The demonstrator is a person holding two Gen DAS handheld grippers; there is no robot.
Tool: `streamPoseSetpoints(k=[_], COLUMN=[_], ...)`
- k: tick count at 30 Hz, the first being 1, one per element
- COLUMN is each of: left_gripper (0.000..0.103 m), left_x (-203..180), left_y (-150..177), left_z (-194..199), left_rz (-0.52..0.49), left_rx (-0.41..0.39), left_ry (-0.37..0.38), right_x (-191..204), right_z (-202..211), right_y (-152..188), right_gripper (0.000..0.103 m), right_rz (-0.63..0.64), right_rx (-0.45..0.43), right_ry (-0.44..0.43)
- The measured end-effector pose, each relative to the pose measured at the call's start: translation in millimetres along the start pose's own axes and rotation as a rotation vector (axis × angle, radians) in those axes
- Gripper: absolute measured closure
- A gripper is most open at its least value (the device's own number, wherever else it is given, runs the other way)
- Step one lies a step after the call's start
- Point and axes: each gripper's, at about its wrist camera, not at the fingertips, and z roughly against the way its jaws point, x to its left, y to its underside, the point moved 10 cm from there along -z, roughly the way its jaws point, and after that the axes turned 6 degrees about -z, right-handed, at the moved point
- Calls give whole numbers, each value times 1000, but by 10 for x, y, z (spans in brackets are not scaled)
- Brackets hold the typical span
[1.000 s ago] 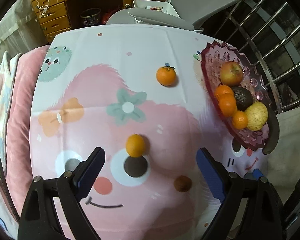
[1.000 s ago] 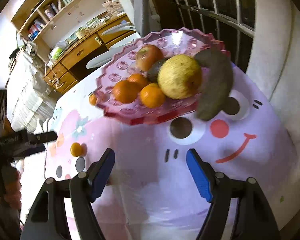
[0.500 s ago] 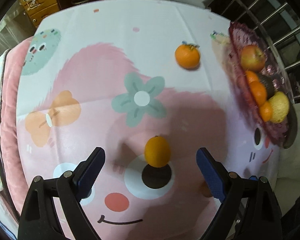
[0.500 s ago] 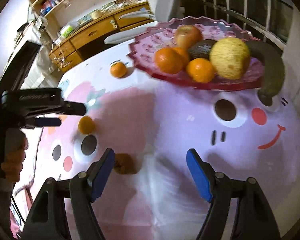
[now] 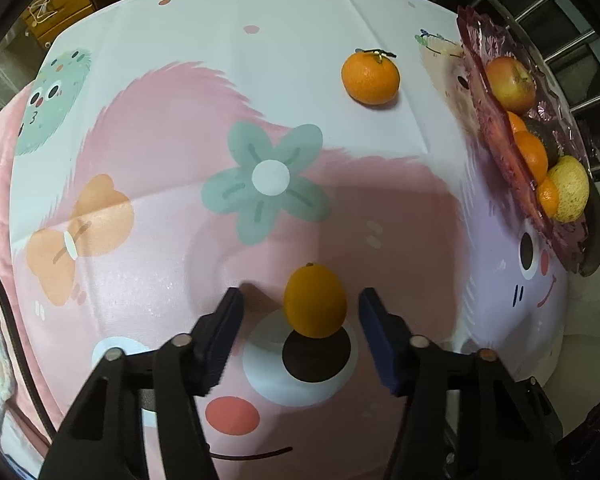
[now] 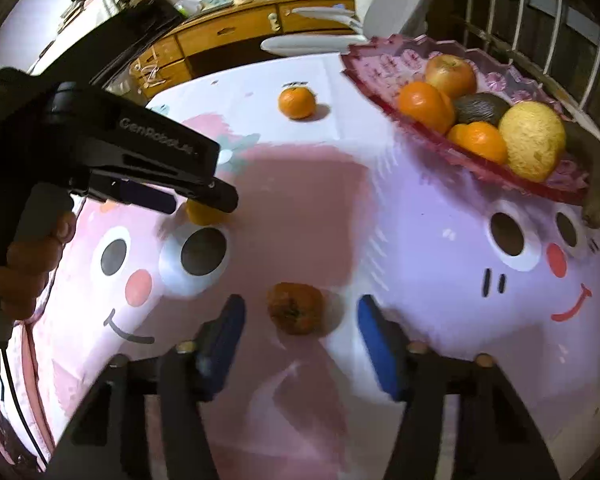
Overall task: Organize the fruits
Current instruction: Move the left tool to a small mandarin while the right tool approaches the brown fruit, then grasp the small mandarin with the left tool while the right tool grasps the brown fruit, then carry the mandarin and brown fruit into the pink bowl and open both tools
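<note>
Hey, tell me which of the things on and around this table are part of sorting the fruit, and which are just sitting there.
Part of the job:
- small orange, between the left claw's open jaws
- brownish fruit, between the right claw's open jaws
- stemmed tangerine, loose on the cloth
- pink tray holding fruit

Both claws' jaws have just been closing.

Just there:
- cartoon tablecloth
- wooden drawers
- grey chair

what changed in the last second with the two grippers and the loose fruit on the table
Both grippers came down and their jaws have just been closing: the left gripper now brackets the small oval orange fruit, the right gripper brackets the dull brownish-orange fruit. Neither is gripped yet. The stemmed mandarin and pink scalloped glass dish stayed put.
</note>
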Motion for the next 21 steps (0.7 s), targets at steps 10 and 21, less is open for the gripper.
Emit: streamPoseSetpoints(k=[10,21], left_gripper=[75,75], left_x=[-63,-170], left_y=[-78,-123], left_z=[11,257], left_rz=[5,25], left_rx=[-23,-77], left_ry=[54,28], right_x=[0,23], right_z=[-37,246], right_y=[5,-234], right_gripper=[73,74], right_rz=[-4,11], right_rx=[15,-25], right_ry=[-16,-95])
